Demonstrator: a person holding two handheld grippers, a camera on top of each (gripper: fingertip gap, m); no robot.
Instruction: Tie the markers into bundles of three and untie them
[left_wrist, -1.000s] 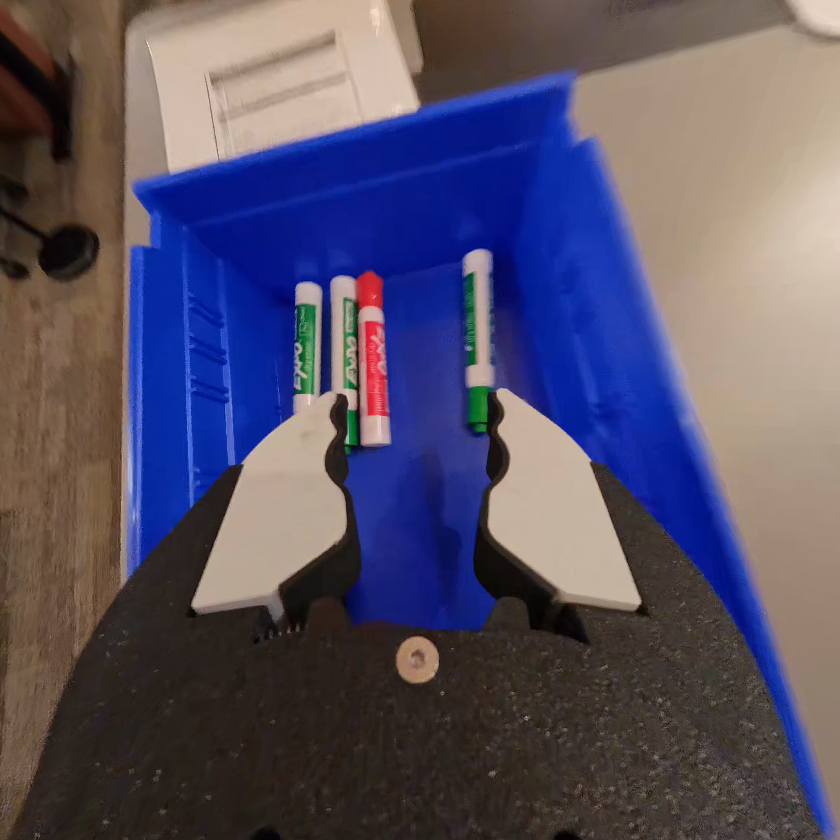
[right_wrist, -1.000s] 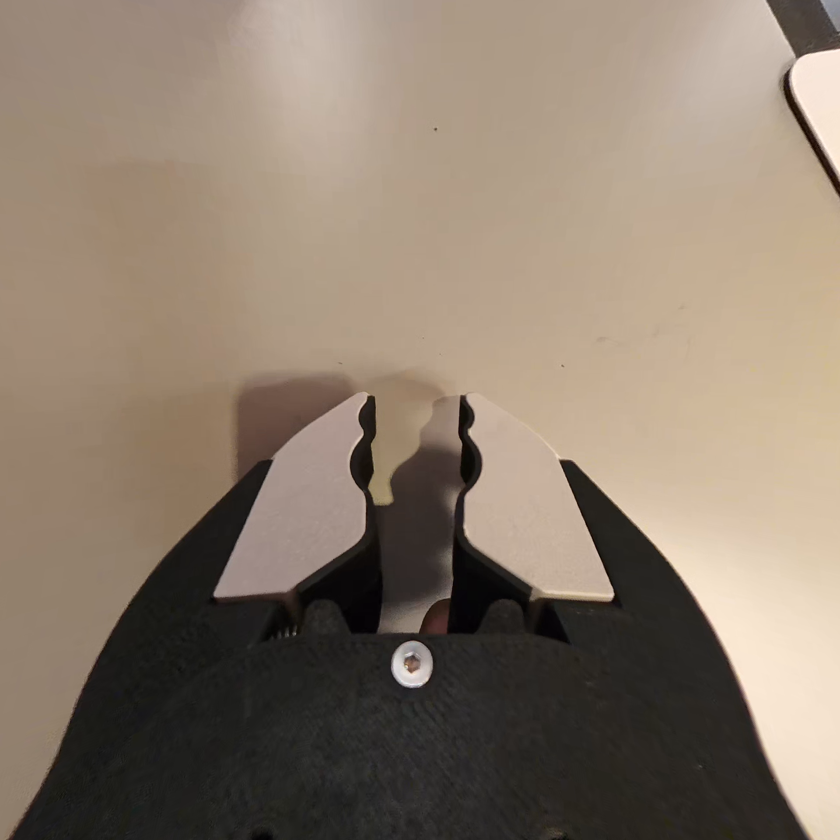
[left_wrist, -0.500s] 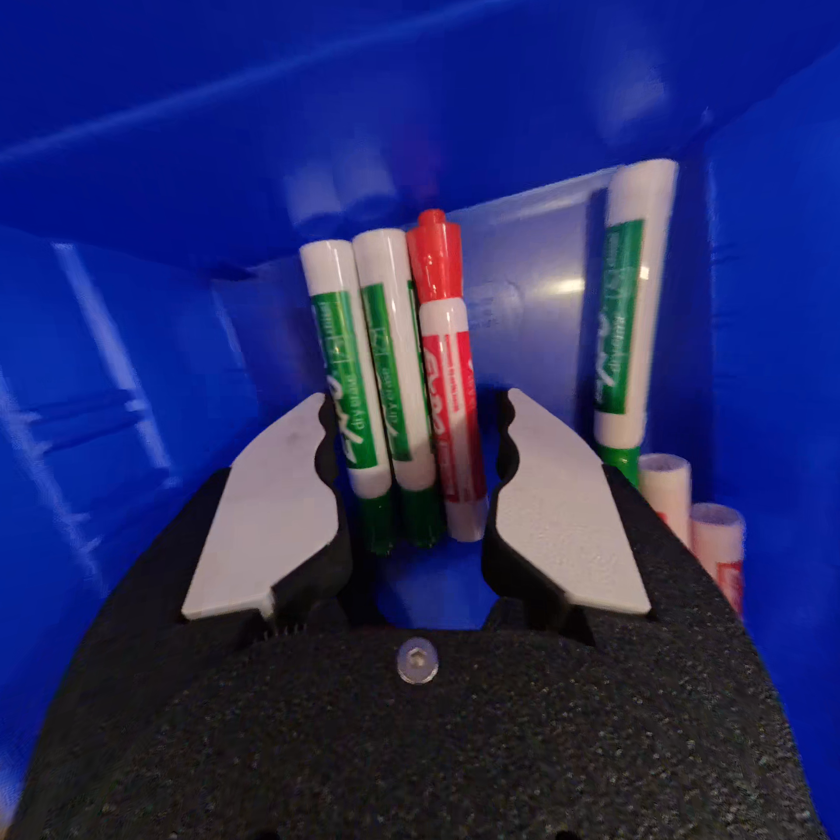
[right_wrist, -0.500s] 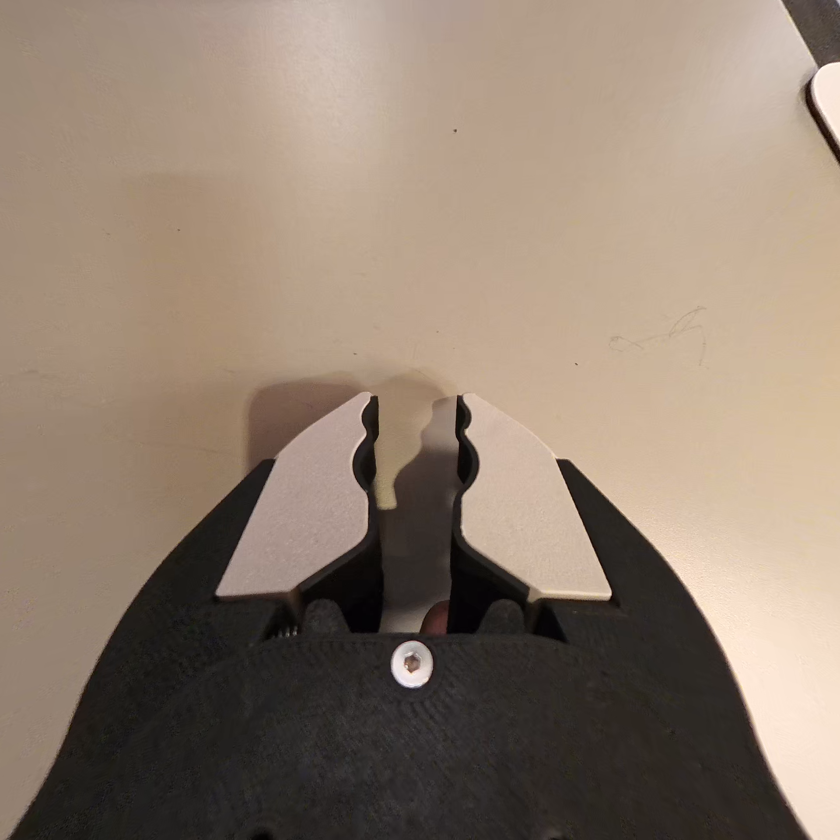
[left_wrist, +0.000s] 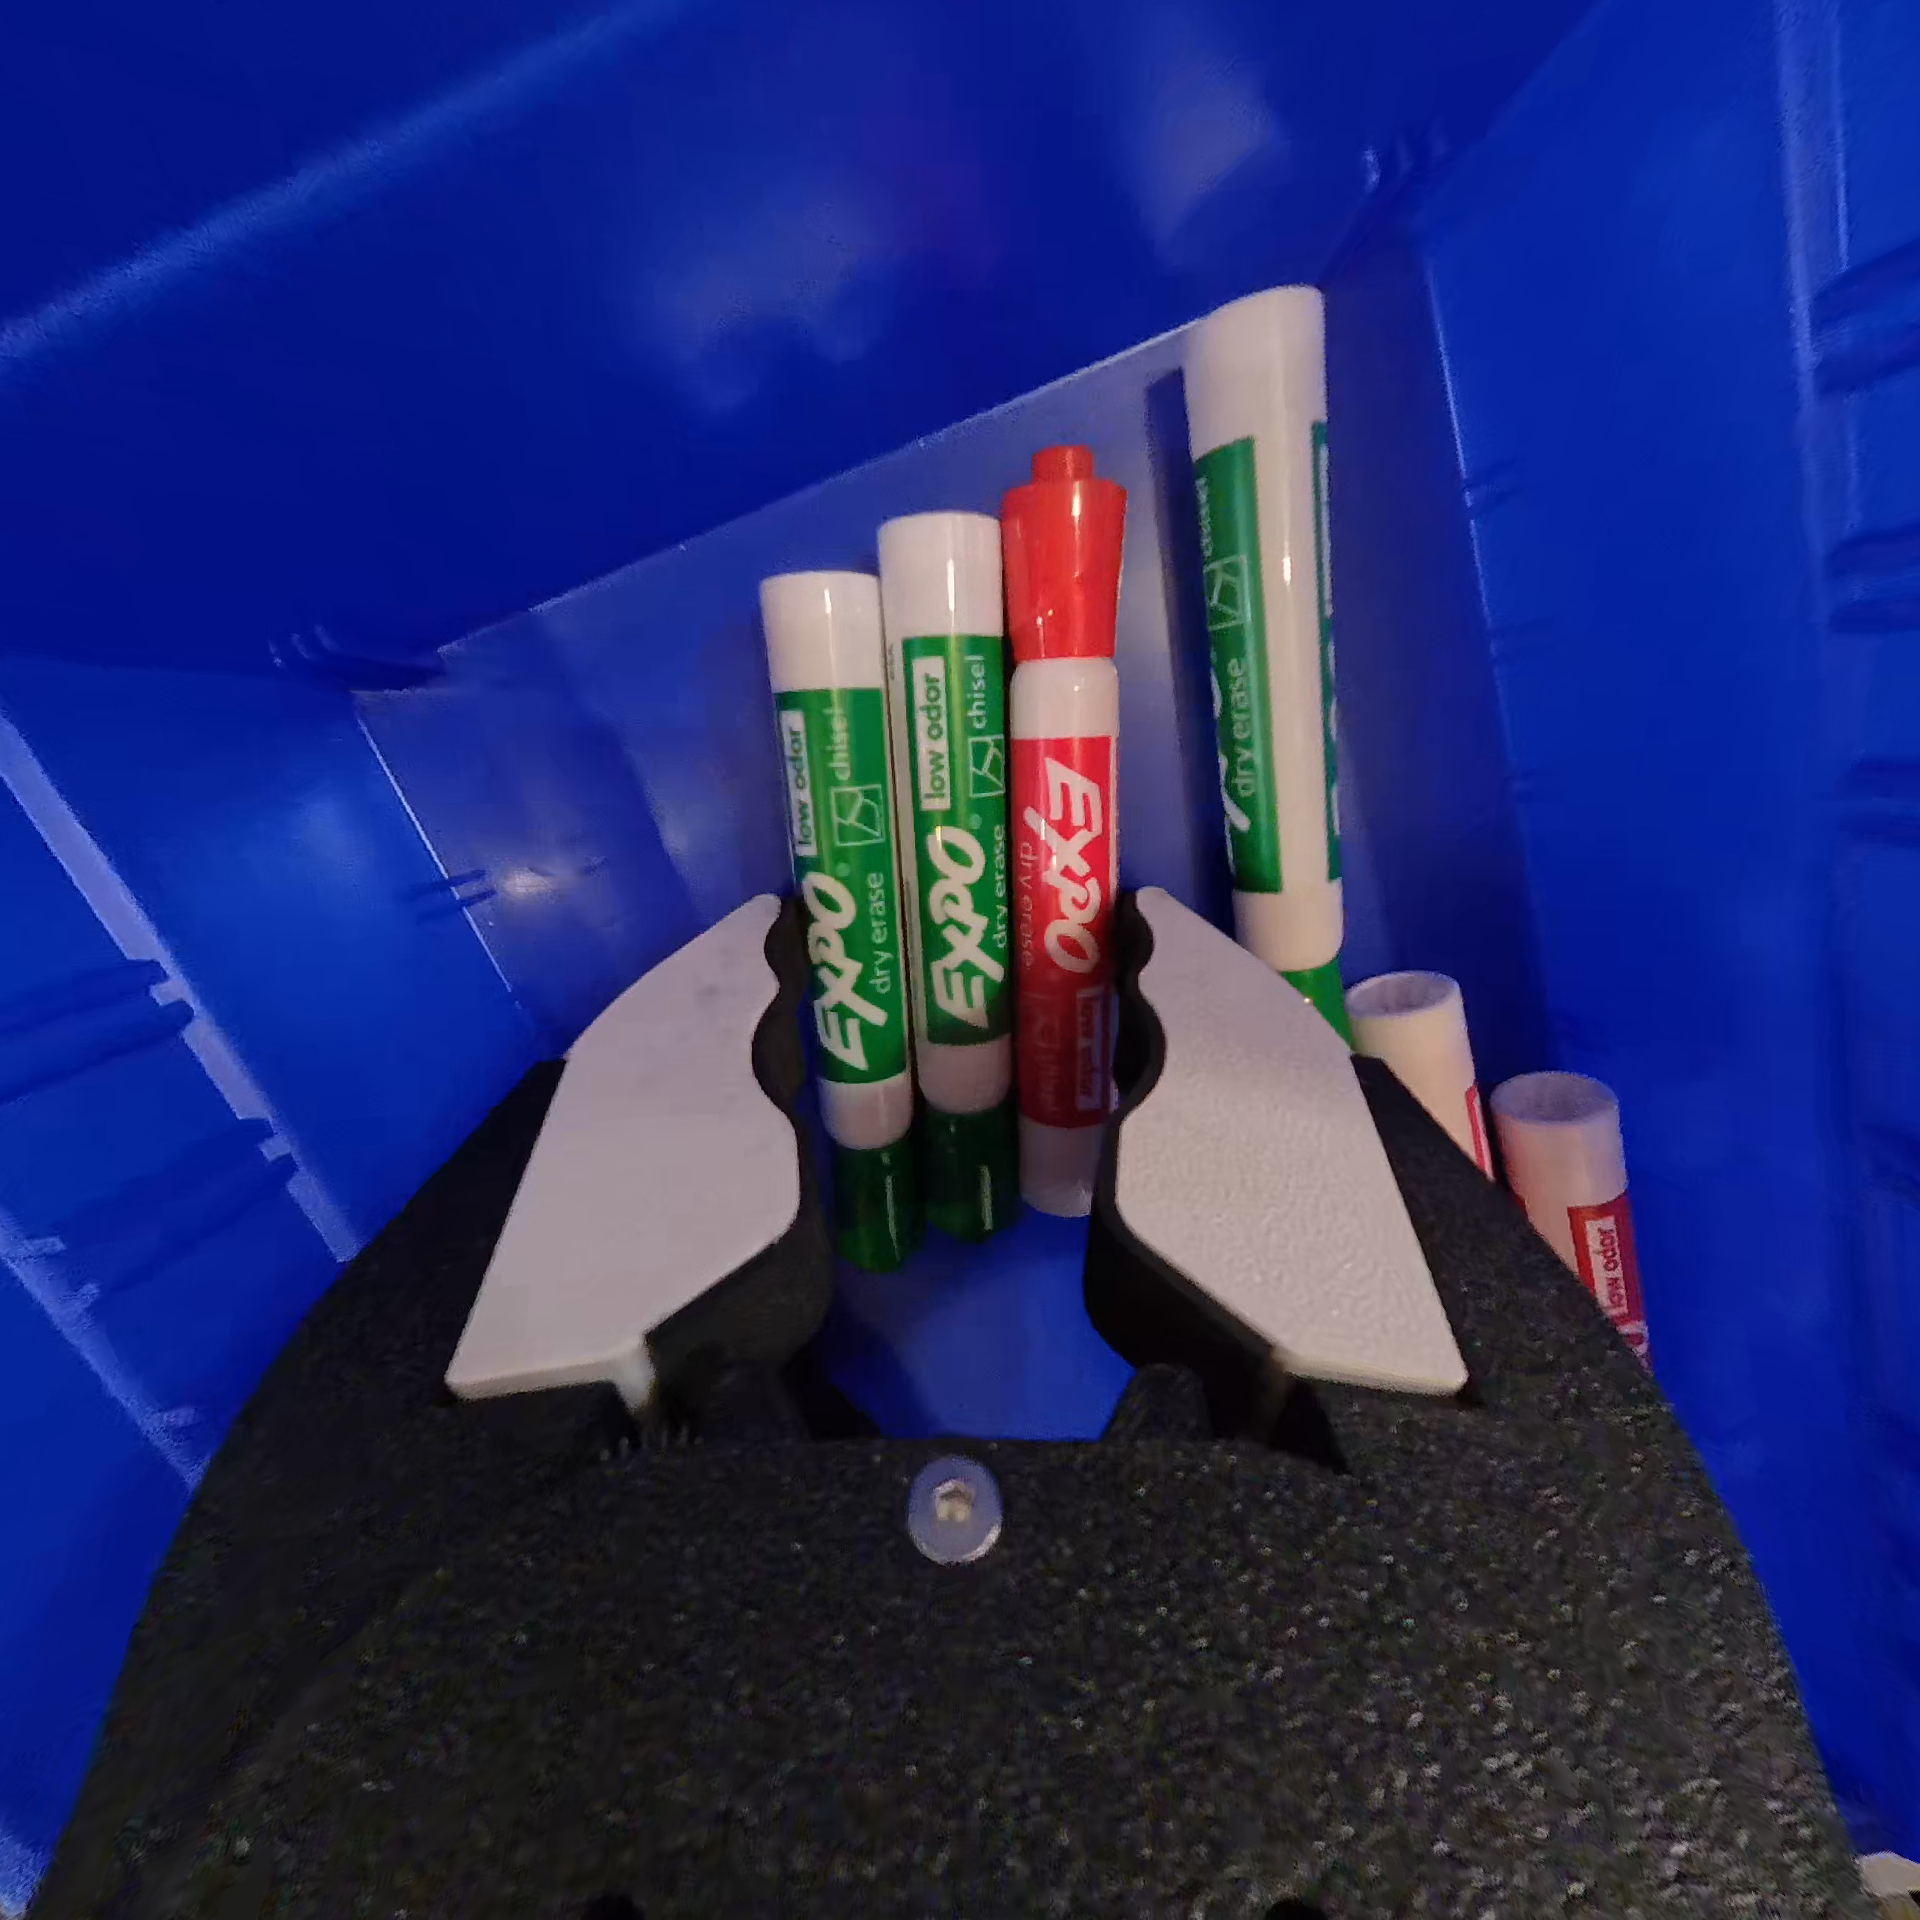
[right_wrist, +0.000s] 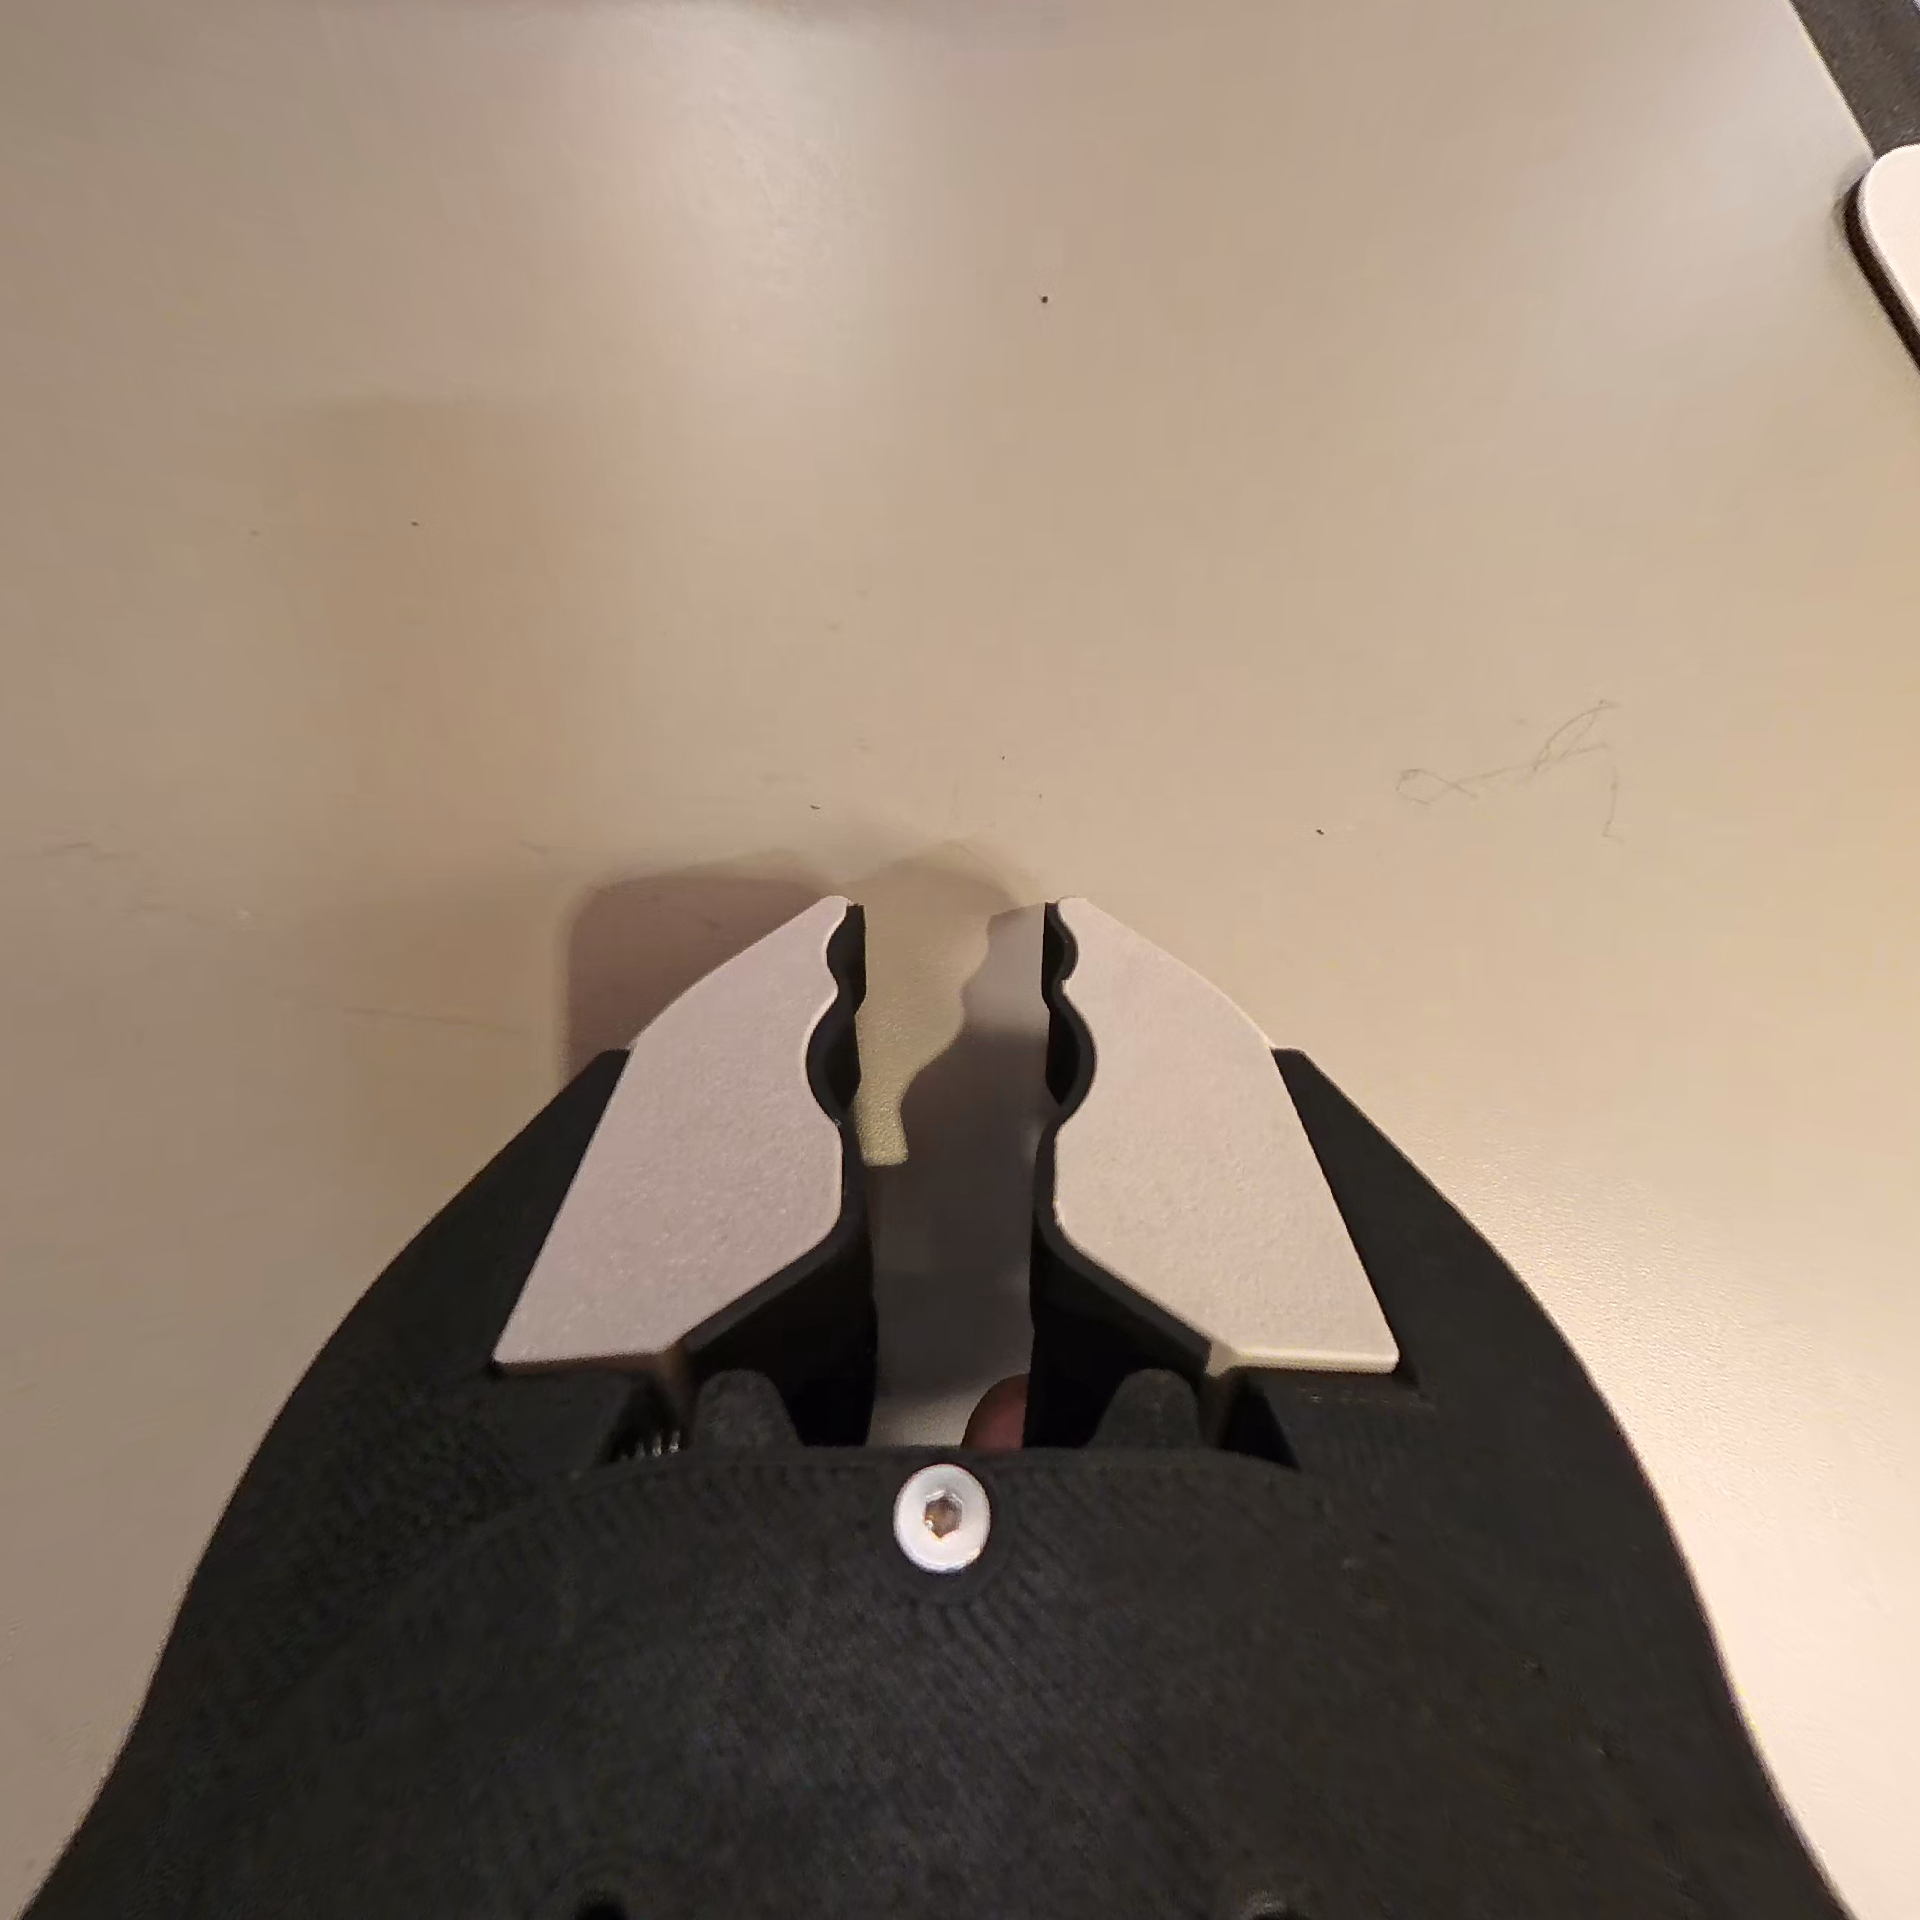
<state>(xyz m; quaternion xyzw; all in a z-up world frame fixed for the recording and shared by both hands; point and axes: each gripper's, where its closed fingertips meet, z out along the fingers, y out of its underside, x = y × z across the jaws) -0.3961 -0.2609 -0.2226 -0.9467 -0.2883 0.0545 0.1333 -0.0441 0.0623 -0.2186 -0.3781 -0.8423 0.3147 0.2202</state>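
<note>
Left wrist view: the left gripper (left_wrist: 954, 940) reached down into a blue plastic bin (left_wrist: 436, 343), its two pale fingers closed in on a row of three dry-erase markers lying side by side on the bin floor, namely a green marker (left_wrist: 844, 894) on the left, a second green marker (left_wrist: 954, 862) in the middle and a red marker (left_wrist: 1062, 831) on the right with its red cap pointing away. The left finger (left_wrist: 665, 1132) met the outer green marker and the right finger (left_wrist: 1247, 1164) met the red one, so the trio sat pressed between them. A third green marker (left_wrist: 1265, 644) lay apart along the bin's right wall, and the white ends of two further red-labelled markers (left_wrist: 1415, 1049) (left_wrist: 1564, 1164) showed in the near right corner. In the right wrist view, the right gripper (right_wrist: 954, 914) sat low over a beige tabletop (right_wrist: 727, 416), its fingers parted by a narrow gap and holding nothing, with faint scribble marks (right_wrist: 1517, 769) on the surface to the right.
</note>
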